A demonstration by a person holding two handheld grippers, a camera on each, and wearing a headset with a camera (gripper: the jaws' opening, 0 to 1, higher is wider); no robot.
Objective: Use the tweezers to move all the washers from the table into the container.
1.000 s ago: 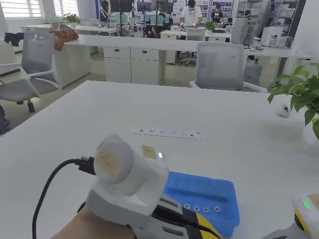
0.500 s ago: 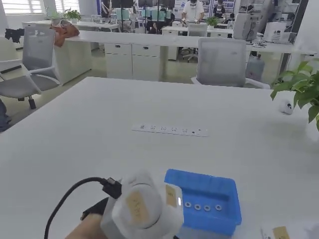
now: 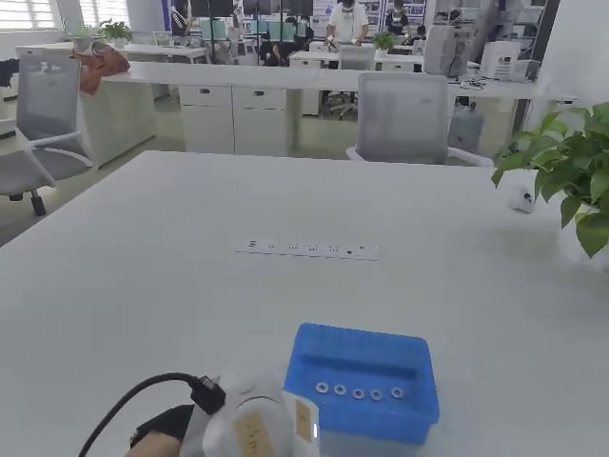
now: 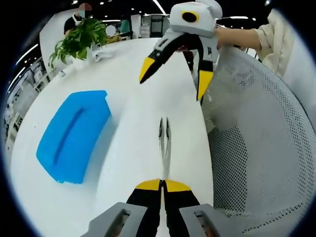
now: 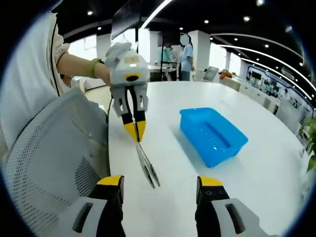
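Right, five washers (image 3: 358, 392) sit in a row inside the blue container (image 3: 381, 425), on the near part of the white surface (image 3: 190, 267). My left tool (image 4: 162, 183) is clamped tight on the tweezers (image 4: 164, 140), which point out over the surface near the container. Their tips are together, and I can't tell whether they carry anything. My right tool (image 5: 162, 181) is spread wide, gripping nothing. By my reckoning the moving is done, or very nearly.

Bare tabletop (image 3: 143, 267) surrounds the blue container (image 3: 381, 421) on every side, with a power strip (image 3: 306, 249) lying beyond it and a plant (image 3: 561, 171) far to its right.
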